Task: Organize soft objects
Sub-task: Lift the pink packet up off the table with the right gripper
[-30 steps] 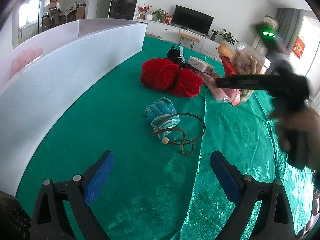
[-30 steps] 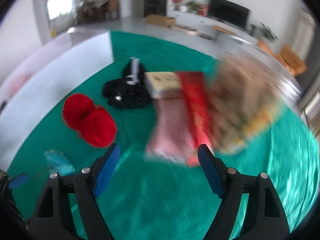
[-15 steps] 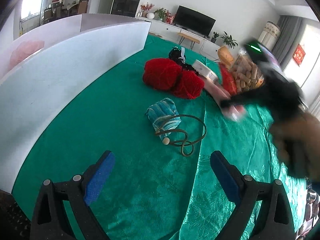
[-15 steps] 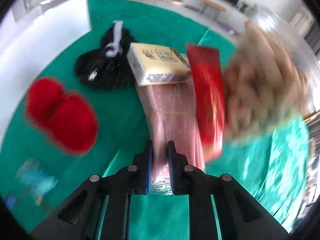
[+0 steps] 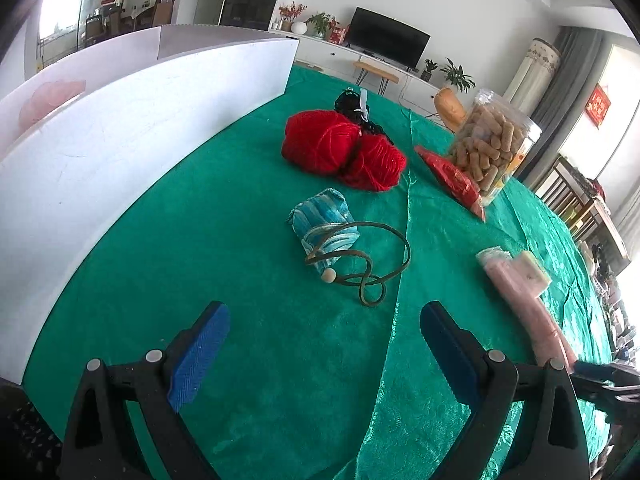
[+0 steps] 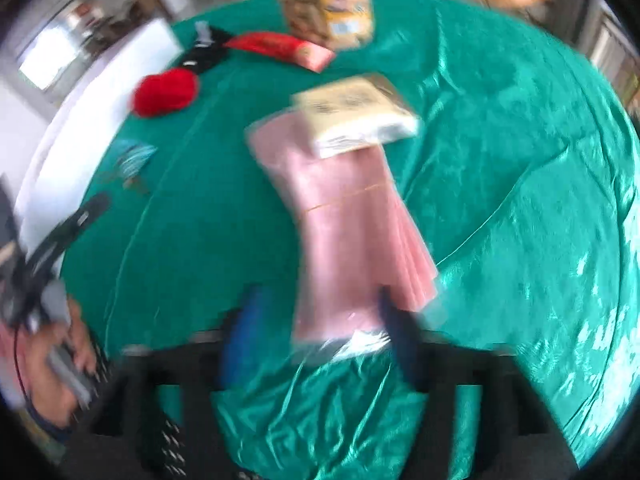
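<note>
My left gripper [image 5: 320, 332] is open over bare green cloth. Ahead of it lie a blue striped pouch [image 5: 324, 224] with a brown beaded cord [image 5: 360, 268], then two red yarn balls [image 5: 340, 152]. In the blurred right wrist view, my right gripper [image 6: 320, 332] is opening. The near end of a pink packet [image 6: 344, 232] lies between its fingers, and the pads are not pressing on it. A cream pack [image 6: 356, 116] rests on the packet's far end. The left wrist view shows the pink packet [image 5: 520, 292] at the right.
A white foam board [image 5: 120, 140] walls the left side of the table. A black bundle [image 5: 356, 108], a red packet [image 5: 452, 176] and a clear snack jar [image 5: 492, 148] sit at the back. The person's hand [image 6: 52, 360] shows at the left of the right wrist view.
The right gripper shut on the pink packet and dragged it, with the cream pack, away from the jar to the near right. Its jaws have now spread apart. The left gripper stayed put.
</note>
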Available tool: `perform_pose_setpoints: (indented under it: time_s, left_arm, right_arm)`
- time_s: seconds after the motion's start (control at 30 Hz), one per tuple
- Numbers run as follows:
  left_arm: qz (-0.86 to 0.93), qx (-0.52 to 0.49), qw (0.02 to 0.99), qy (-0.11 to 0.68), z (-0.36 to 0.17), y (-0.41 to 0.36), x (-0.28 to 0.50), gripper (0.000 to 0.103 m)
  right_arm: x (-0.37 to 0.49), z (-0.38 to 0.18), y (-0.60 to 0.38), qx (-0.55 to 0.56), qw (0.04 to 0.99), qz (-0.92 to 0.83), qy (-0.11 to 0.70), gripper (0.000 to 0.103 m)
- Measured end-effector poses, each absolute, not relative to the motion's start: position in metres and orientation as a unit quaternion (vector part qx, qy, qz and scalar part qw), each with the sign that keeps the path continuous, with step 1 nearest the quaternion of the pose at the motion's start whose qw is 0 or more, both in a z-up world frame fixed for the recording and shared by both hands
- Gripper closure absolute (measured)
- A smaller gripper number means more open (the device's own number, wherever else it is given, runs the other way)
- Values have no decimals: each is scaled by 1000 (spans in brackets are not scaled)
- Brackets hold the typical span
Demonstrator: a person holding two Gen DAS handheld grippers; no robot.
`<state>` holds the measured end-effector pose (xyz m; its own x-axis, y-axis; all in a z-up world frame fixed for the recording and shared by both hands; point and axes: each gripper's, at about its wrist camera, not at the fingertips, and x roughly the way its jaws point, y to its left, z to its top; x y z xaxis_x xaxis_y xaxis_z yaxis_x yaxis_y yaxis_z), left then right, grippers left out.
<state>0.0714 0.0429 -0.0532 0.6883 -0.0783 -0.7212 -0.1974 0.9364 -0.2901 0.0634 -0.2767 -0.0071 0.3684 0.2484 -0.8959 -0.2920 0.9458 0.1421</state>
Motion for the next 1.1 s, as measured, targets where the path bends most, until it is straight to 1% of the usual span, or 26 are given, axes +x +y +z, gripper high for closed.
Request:
perform_pose_setpoints:
  time_s: [0.03,0.07,0.13,0.2,0.3,0.37,0.4,0.43,0.47,0.5,0.53,0.57,0.73,0.8,0.97,1.1]
  left_arm:
    - [34,-174,902,393,-53,43,71,7]
    - [34,-173,903,392,-53,42,72,7]
    - [36,-170,903,392,-53,41,72,7]
    - [39,-169,903,392,-53,41,71,7]
    - [40,-167,905,388,-52,42,69,7]
    - [40,-163,907,386,-51,40,68,7]
    - [40,-162,907,386,-51,40,68,7]
    - [40,-160,908,386,-51,40,68,7]
    - [39,-158,908,386,-51,39,68,7]
    - [39,-157,908,387,-52,38,69,7]
    - [38,-157,907,389,-52,38,69,7]
    - [38,-157,907,390,-53,38,70,7]
    - [39,-169,906,387,-53,42,69,7]
    - [41,-175,904,388,-53,44,69,7]
    - [40,-185,907,376,-49,48,65,7]
    - [25,-211,905,370,-48,53,64,7]
  right_arm:
    - [58,1,-273,-47,840,164,516,32]
    - [55,6,-270,-64,847,164,501,28]
    - [67,8,-265,-93,854,158,486,26]
    - [86,-2,-264,-109,849,156,494,26]
    - [114,-33,-253,-136,811,166,544,26]
    - [124,-47,-247,-171,805,149,549,25]
    - [128,-44,-251,-150,814,161,538,25]
    - [130,-42,-258,-124,812,162,547,28]
    - [135,-45,-263,-91,807,162,560,42]
    - [137,-42,-266,-74,812,162,556,55]
    - [136,-38,-266,-70,812,168,555,72]
    - [134,-34,-266,-64,811,177,554,82]
    - [106,-1,-268,76,780,294,547,83]
    - [95,6,-271,103,778,303,541,83]
    - [73,31,-285,38,832,254,492,82]
    - [56,31,-335,-26,879,106,465,82]
